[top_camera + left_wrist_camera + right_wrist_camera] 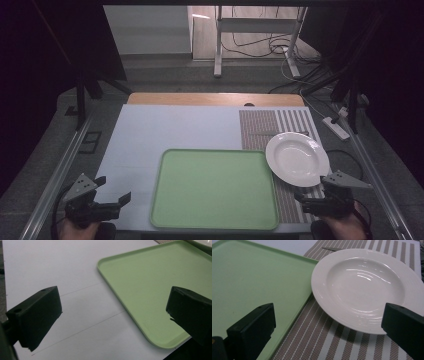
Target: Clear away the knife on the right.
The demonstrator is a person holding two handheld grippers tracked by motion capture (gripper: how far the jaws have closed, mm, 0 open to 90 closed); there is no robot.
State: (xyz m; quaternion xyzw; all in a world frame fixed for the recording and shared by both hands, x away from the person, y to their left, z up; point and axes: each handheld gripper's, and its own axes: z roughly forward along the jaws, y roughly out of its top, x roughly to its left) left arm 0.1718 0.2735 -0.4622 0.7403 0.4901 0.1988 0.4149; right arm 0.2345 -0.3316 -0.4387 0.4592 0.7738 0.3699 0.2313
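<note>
Tray (215,190): green, flat, low-rimmed, bare; taken as the landmark; lay on the pale table sheet (150,135) at the near middle
Plate (297,158): white, deep-welled, wide-rimmed, empty; sat at the tray's far right corner, its rim over that corner and the rest on the striped mat (280,125); whether rim touched tray edge could not be told
Striped mat: brown and white, right of the tray, running from beyond the plate to the near table edge
Dark flat item (331,249): on the mat beyond the tray's far right corner; too small to identify
Right gripper (312,204): held just off the tray's near right corner, over the mat; jaws spread wide, nothing between them; aimed at the plate's near rim
Left gripper (112,205): held off the tray's near left corner, over the pale sheet; jaws likewise wide apart and empty; well apart from the plate
Step judged in hand: approach of the right gripper to the plate, likely for setting it on the tray
Advice, grip: near rim taken edge-on, one jaw above and one below; glazed surface likely slippery, so firm closure before any lift
Advice, lift: plate kept level, raised clear of the tray's rim before travel toward the tray's middle
Risk: shallow bite on the rim, plate tipping or sliding out
</note>
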